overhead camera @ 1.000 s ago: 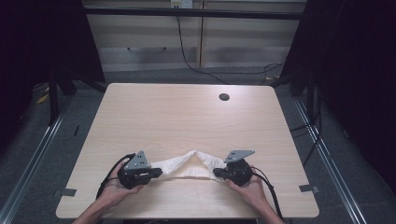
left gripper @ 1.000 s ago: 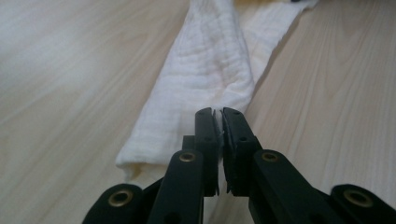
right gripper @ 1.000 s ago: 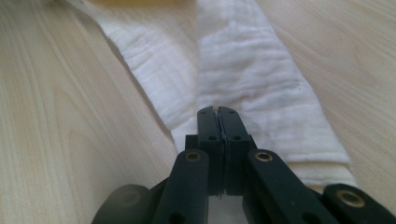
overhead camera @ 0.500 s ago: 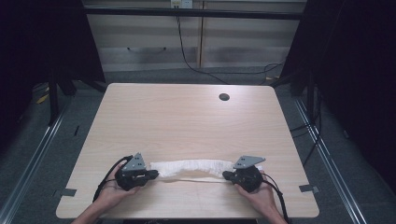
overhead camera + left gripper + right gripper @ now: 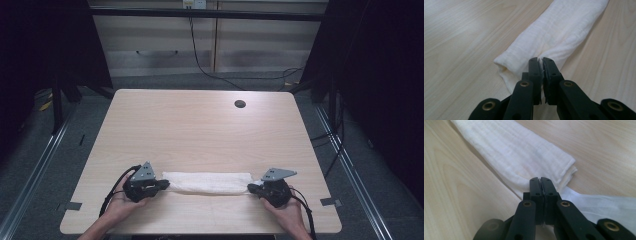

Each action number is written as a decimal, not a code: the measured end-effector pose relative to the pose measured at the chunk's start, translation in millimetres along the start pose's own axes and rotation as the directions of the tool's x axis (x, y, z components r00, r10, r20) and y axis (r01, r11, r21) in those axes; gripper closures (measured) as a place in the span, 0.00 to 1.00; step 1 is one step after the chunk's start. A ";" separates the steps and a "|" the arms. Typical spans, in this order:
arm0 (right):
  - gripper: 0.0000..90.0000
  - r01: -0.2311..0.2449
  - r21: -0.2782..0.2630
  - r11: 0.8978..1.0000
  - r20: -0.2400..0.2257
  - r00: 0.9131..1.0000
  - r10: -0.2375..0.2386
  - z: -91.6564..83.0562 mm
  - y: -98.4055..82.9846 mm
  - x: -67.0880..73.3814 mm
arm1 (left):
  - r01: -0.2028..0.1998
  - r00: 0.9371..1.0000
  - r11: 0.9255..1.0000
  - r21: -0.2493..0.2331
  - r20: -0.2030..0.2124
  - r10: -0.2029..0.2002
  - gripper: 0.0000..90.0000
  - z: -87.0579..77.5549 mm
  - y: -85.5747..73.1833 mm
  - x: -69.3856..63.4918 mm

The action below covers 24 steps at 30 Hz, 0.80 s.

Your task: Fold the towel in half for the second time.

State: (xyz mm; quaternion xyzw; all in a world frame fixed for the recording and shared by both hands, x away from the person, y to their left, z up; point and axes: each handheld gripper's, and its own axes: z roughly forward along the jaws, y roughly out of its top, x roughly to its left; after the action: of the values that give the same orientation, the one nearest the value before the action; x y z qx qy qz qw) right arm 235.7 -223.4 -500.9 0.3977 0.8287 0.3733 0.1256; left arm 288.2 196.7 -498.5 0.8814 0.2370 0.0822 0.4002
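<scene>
A white cloth [image 5: 207, 182] lies folded into a long flat band near the table's front edge, stretched between my two grippers. My left gripper [image 5: 164, 184] is shut on its left end; in the left gripper view the jaws pinch a fold of the cloth [image 5: 554, 37], and my left gripper [image 5: 541, 60] sits at its near end. My right gripper [image 5: 251, 188] is shut on the right end. In the right gripper view the cloth [image 5: 521, 152] runs away from my right gripper [image 5: 540, 179], with a thin layer spread to the right.
The light wooden table [image 5: 200, 130] has a round cable hole [image 5: 240, 104] at the back right. Black frame posts and rails flank the table. Cabinets and a hanging cable stand behind it.
The cloth sagged in a peak between the grippers a second ago. Both grippers have moved apart, the right one further right, and the cloth now lies straight and flat.
</scene>
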 end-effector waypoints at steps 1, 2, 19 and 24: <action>0.99 0.002 0.005 1.000 0.004 1.000 -0.002 1.2 1.7 -0.6 | -0.004 1.000 1.000 0.004 -0.011 0.004 0.95 -0.1 0.4 1.5; 0.99 -0.003 0.004 1.000 0.004 1.000 0.003 2.9 3.2 -1.1 | 0.007 1.000 1.000 -0.006 -0.021 -0.007 0.95 0.8 0.1 2.0; 0.96 -0.039 -0.030 0.999 0.032 0.999 0.040 25.3 21.3 -15.6 | 0.062 0.996 0.996 -0.060 -0.061 -0.066 0.91 5.7 -1.3 15.9; 0.84 -0.033 -0.022 0.999 0.009 0.999 0.033 22.5 22.0 -13.9 | 0.057 0.997 0.997 -0.049 -0.057 -0.060 0.80 0.4 -2.3 11.8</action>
State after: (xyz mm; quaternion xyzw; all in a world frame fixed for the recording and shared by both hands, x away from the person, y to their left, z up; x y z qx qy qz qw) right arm 268.6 -213.3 -501.8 0.4116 0.8174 0.3823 0.1275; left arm 297.8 203.4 -501.0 0.8615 0.2724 0.1017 0.4162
